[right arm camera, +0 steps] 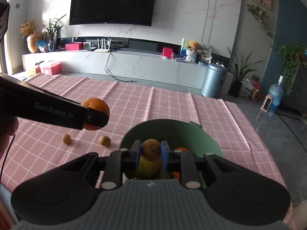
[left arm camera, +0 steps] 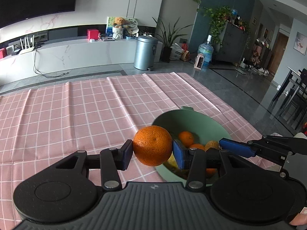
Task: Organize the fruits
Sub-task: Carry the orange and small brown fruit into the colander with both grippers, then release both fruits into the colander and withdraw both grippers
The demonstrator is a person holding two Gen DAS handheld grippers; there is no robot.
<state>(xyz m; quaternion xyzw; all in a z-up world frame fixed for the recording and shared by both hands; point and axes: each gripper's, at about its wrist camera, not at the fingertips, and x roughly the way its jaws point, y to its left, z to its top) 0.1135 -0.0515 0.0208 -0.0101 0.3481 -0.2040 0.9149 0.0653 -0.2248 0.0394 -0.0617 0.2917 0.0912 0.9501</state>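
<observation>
My left gripper [left arm camera: 153,149] is shut on a large orange [left arm camera: 152,145], held above the pink checked cloth just left of the green bowl [left arm camera: 191,117]. The bowl holds several oranges [left arm camera: 186,138] and a yellow fruit [right arm camera: 149,166]. Over the bowl's near side, my right gripper [right arm camera: 150,151] is shut on a small brown round fruit [right arm camera: 150,149]. Its blue finger [left arm camera: 238,149] reaches in from the right in the left wrist view. In the right wrist view the left gripper [right arm camera: 96,117] and its orange [right arm camera: 96,105] hang at the left. Two more small brown fruits [right arm camera: 66,139] [right arm camera: 104,140] lie on the cloth.
The pink checked tablecloth [left arm camera: 76,115] covers the table, whose far edge drops to a grey tiled floor. Beyond stand a metal bin [left arm camera: 144,52], a water jug [left arm camera: 205,51], potted plants and a white TV bench [right arm camera: 134,65].
</observation>
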